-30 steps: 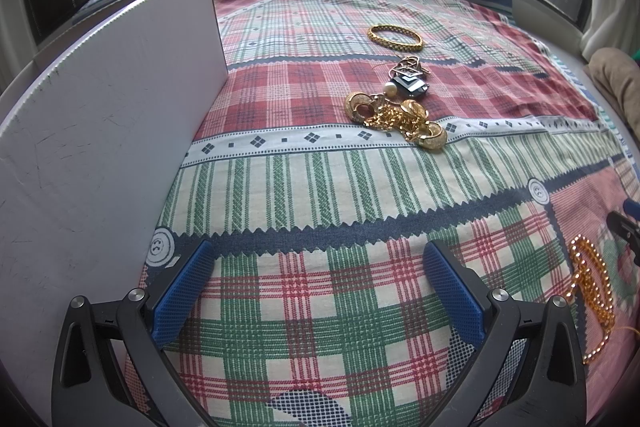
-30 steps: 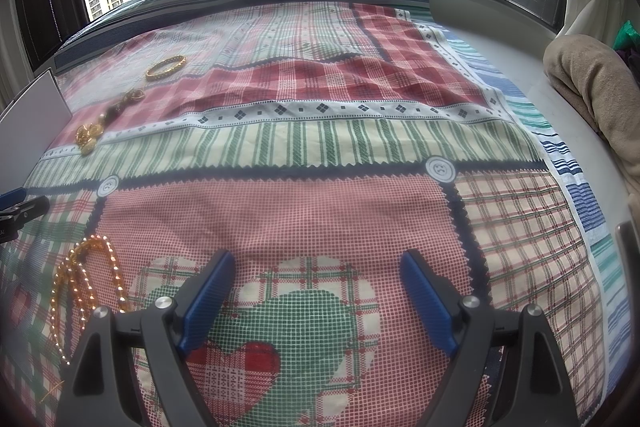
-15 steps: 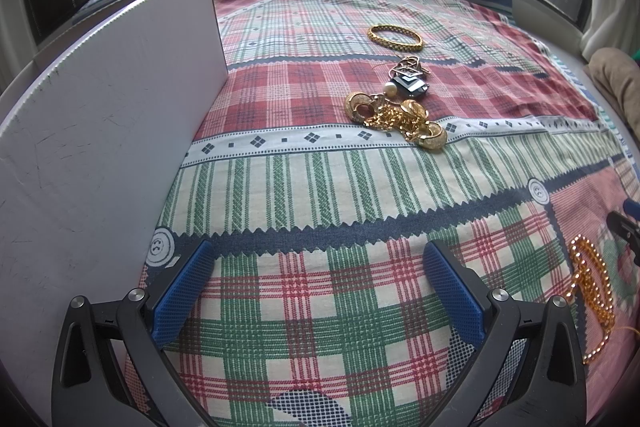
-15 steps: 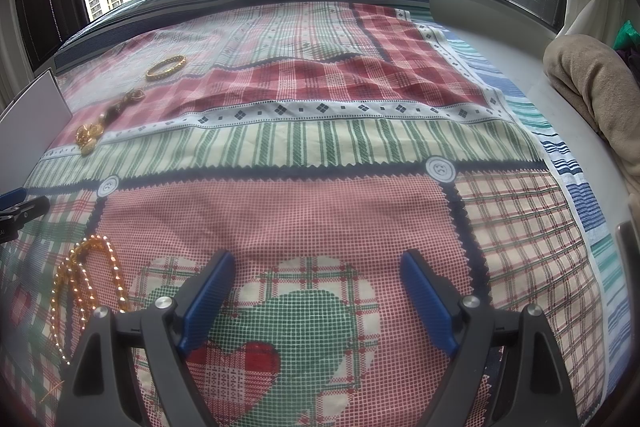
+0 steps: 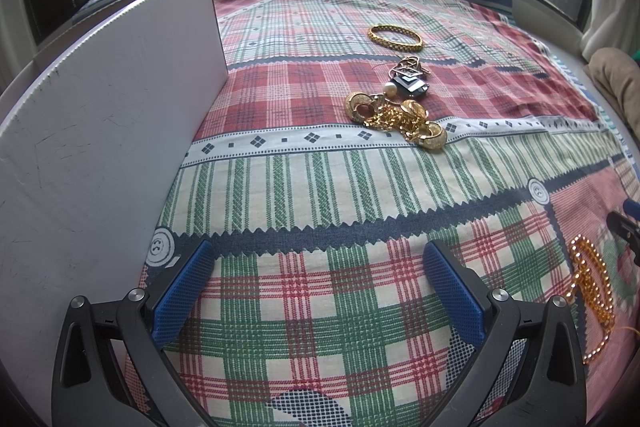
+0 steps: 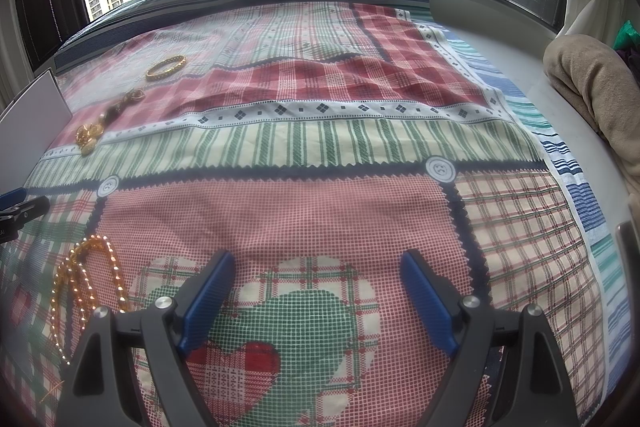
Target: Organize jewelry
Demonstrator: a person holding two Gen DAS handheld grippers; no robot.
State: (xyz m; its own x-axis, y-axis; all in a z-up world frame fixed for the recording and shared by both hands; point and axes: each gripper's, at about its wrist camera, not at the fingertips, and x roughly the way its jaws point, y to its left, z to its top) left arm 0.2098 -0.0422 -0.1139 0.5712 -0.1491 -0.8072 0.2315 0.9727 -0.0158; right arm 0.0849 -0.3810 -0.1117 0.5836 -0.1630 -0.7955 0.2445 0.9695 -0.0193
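Far left, a white board (image 5: 100,115) stands upright on the patchwork bedspread (image 5: 320,187); its lower and left parts run out of the left wrist view, so its full extent cannot be read. In the right wrist view only a corner of it shows.

The left gripper (image 5: 318,289) hangs low over the green-and-red plaid patch, fingers spread wide, nothing between the blue pads (image 5: 182,297). Whether the pads touch the cloth cannot be told.

Ahead of it, well apart, lies the tangled jewelry pile (image 5: 394,117): gold hoop earrings, chain, a pearl and a dark faceted piece, overlapping so that single items are hard to separate (count uncertain). Just beyond the pile, a gold bangle (image 5: 395,37) lies flat and alone.

Right of the left gripper, a gold bead necklace (image 5: 592,291) lies looped on the cloth; its lower end trails toward the frame rim. In the right wrist view the same necklace (image 6: 86,279) sits left of the right gripper, blurred near the lens edge.

The right gripper (image 6: 318,299) hovers over the heart-print patch, fingers likewise parted and empty. One tip of the other gripper intrudes at each view's margin, mostly cut off.

Far right, a beige folded blanket (image 6: 596,87) is partly out of frame.
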